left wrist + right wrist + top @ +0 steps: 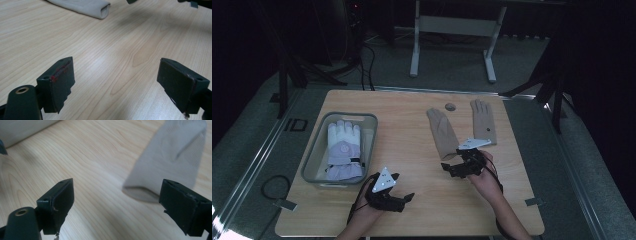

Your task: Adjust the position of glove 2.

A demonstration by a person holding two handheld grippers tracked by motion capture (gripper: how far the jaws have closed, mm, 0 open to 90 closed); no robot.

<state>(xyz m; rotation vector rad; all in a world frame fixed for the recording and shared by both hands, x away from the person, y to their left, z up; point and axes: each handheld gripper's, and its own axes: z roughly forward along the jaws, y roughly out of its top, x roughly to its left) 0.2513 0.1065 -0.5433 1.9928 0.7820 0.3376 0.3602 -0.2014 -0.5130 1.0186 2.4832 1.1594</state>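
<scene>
Both the right gripper (451,166) and the left gripper (404,191) stand apart, empty. The near tan glove (442,132) looks soft, light, floppy; best pinched at its cuff.

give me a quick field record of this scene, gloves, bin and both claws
surface: wooden table
bin: grey bin at left, holding padded white-lilac gloves
loose gloves: two tan gloves, left tan glove and right tan glove, flat on the table
left claw: open, over bare wood
right claw: open, near the left tan glove's cuff, holding nothing
</scene>
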